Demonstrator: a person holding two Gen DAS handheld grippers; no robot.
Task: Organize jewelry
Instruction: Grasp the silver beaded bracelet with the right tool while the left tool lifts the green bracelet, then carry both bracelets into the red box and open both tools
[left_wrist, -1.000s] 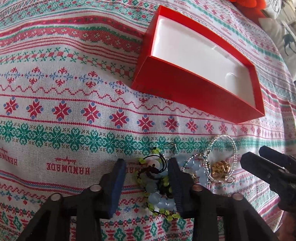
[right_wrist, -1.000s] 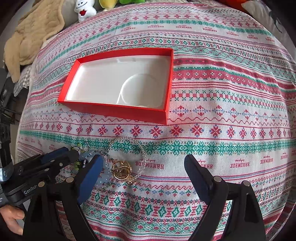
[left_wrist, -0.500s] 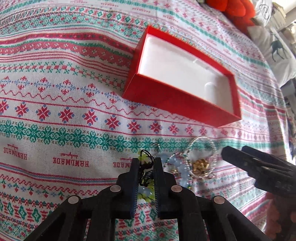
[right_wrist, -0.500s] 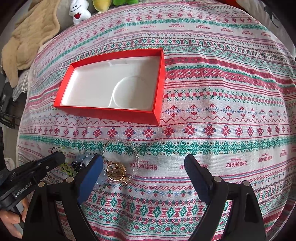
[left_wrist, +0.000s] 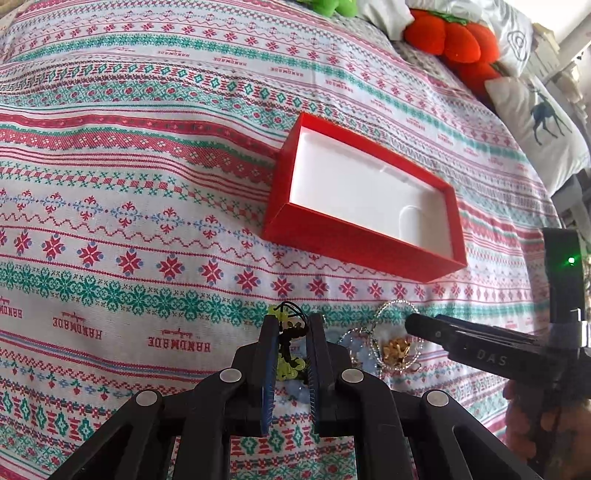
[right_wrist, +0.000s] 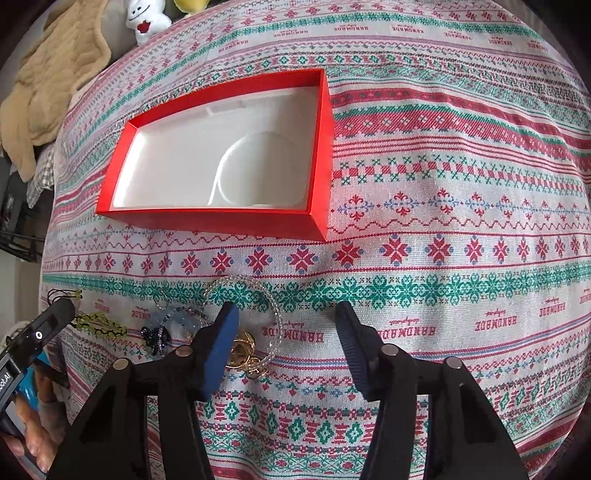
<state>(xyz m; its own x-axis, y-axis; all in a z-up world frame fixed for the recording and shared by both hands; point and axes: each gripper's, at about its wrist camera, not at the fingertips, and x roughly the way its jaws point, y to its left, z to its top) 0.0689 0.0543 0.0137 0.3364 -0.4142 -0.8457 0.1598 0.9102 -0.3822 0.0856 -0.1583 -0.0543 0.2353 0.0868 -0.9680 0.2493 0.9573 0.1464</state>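
Observation:
My left gripper (left_wrist: 291, 325) is shut on a yellow-green beaded bracelet (left_wrist: 290, 363) with a black cord, held just above the cloth; the bracelet also shows in the right wrist view (right_wrist: 98, 326). A pale blue bead bracelet (right_wrist: 173, 321), a clear bead bracelet (right_wrist: 277, 314) and gold rings (right_wrist: 243, 354) lie in a small pile on the cloth. My right gripper (right_wrist: 288, 314) is open and empty, its left finger over the gold rings. The red box (left_wrist: 360, 236) with a white empty inside lies beyond the pile; it also shows in the right wrist view (right_wrist: 221, 219).
A patterned tablecloth (right_wrist: 461, 240) covers the whole surface. Plush toys (left_wrist: 450, 37) and a deer-print pillow (left_wrist: 539, 125) lie at the far right edge. A beige blanket (right_wrist: 48, 85) and a white toy (right_wrist: 146, 18) lie beyond the far left edge.
My left gripper closed on the yellow-green bracelet and lifted it back from the pile. My right gripper moved left and nearer to the gold rings, still open.

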